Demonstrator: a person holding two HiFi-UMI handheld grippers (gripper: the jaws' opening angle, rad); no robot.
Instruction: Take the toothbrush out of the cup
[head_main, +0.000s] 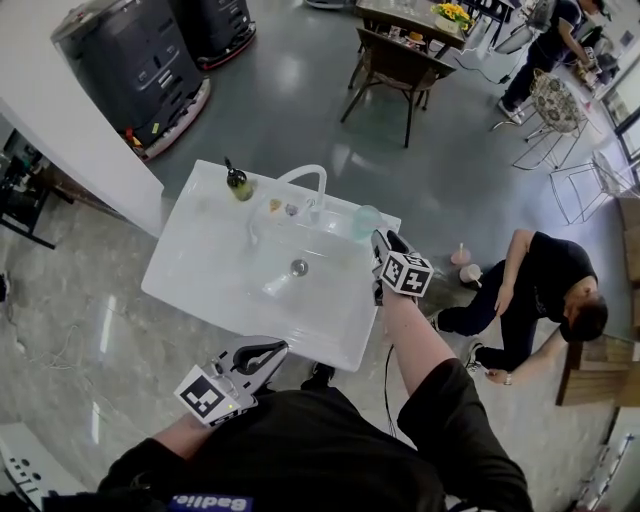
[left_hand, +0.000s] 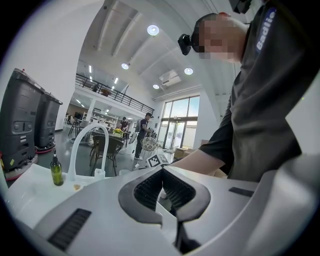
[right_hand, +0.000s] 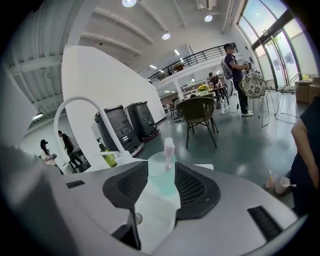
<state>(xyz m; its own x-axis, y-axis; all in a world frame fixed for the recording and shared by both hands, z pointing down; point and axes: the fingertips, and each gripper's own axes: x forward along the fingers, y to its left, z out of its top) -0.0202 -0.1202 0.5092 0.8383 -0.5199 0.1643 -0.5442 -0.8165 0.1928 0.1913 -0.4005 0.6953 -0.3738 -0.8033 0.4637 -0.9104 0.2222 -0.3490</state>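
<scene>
A pale green translucent cup (right_hand: 161, 176) stands at the sink's back right corner, with a pink toothbrush (right_hand: 169, 148) upright inside it. My right gripper (right_hand: 161, 167) is open, and the cup shows in the gap between its two jaws without the pads pressing on it. In the head view the right gripper (head_main: 384, 243) sits just right of the cup (head_main: 366, 221). My left gripper (head_main: 262, 354) hangs at the sink's front edge, shut and holding nothing. Its pads meet at the tips in the left gripper view (left_hand: 161, 172).
The white sink (head_main: 200, 270) carries a curved white faucet (head_main: 300, 178) and a green bottle (head_main: 239, 183) along its back. Grey machines (head_main: 140, 60) stand far left, a chair (head_main: 395, 65) beyond. A person (head_main: 540, 290) crouches on the floor at the right beside small cups (head_main: 465, 265).
</scene>
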